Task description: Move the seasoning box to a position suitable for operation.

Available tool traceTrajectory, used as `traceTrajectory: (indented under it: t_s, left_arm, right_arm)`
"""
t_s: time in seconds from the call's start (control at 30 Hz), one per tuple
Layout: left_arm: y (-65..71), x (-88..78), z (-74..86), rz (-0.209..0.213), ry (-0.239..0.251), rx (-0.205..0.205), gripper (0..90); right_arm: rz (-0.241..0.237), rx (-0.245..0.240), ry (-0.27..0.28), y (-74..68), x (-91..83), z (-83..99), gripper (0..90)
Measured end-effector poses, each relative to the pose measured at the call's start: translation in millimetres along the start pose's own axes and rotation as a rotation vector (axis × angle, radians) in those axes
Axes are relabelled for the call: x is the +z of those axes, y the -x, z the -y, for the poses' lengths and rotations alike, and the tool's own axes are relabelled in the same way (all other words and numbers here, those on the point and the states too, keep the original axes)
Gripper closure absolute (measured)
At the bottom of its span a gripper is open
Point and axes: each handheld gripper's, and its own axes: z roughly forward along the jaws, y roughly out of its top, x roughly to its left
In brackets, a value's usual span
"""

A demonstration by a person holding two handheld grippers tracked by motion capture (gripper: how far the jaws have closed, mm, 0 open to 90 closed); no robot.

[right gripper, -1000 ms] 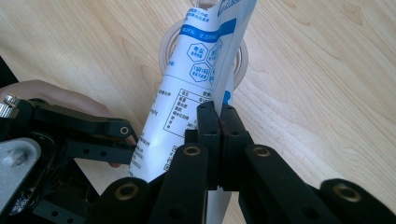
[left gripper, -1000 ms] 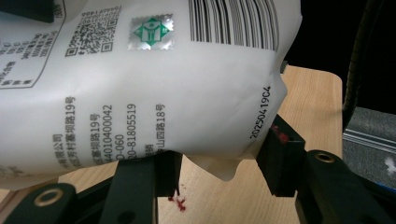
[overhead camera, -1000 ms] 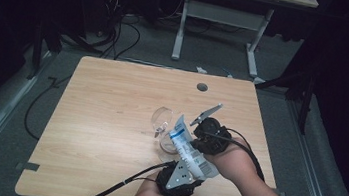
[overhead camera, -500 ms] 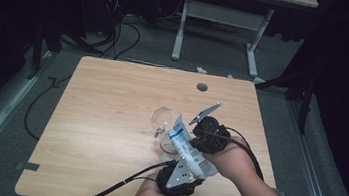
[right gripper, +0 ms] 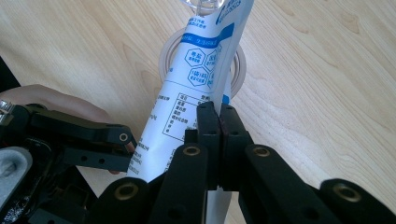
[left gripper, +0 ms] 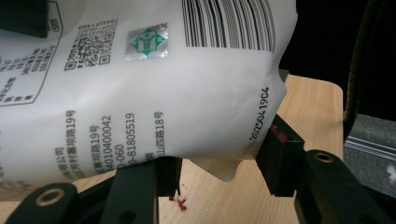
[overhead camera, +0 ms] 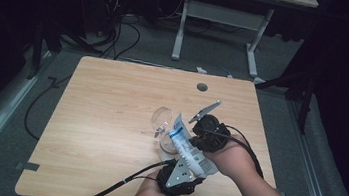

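Observation:
A white pouch (overhead camera: 184,147) with blue print is held slantwise over the wooden table (overhead camera: 109,120), between my two grippers. My left gripper (overhead camera: 188,164) sits at the near edge. Its jaws clamp the pouch (left gripper: 163,84) at its lower end, below the barcode. My right gripper (overhead camera: 196,140) comes in from the right. Its jaws (right gripper: 218,116) are pressed together on the pouch's (right gripper: 196,84) thin edge. The pouch's upper end points at a clear glass (overhead camera: 161,119) lying on the table. A round clear ring-shaped dish (right gripper: 170,51) lies under the pouch.
A cable hole (overhead camera: 202,87) sits near the table's far edge. Cables trail from both grippers off the near edge. The left gripper (right gripper: 79,135) and a hand (right gripper: 46,100) lie close beside the right jaws. Small red marks (left gripper: 180,201) dot the wood. Another table's legs (overhead camera: 181,23) stand behind.

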Motion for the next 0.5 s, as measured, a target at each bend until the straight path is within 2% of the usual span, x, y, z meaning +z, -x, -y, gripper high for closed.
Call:
traceTrajectory:
  t_s: [0.5]
  left_arm:
    - [1.6,-0.5,-2.7,0.009,0.012,-0.007,56.1]
  right_arm:
    - [-0.001,0.003,0.001,-0.5,-1.9,0.3,89.9]
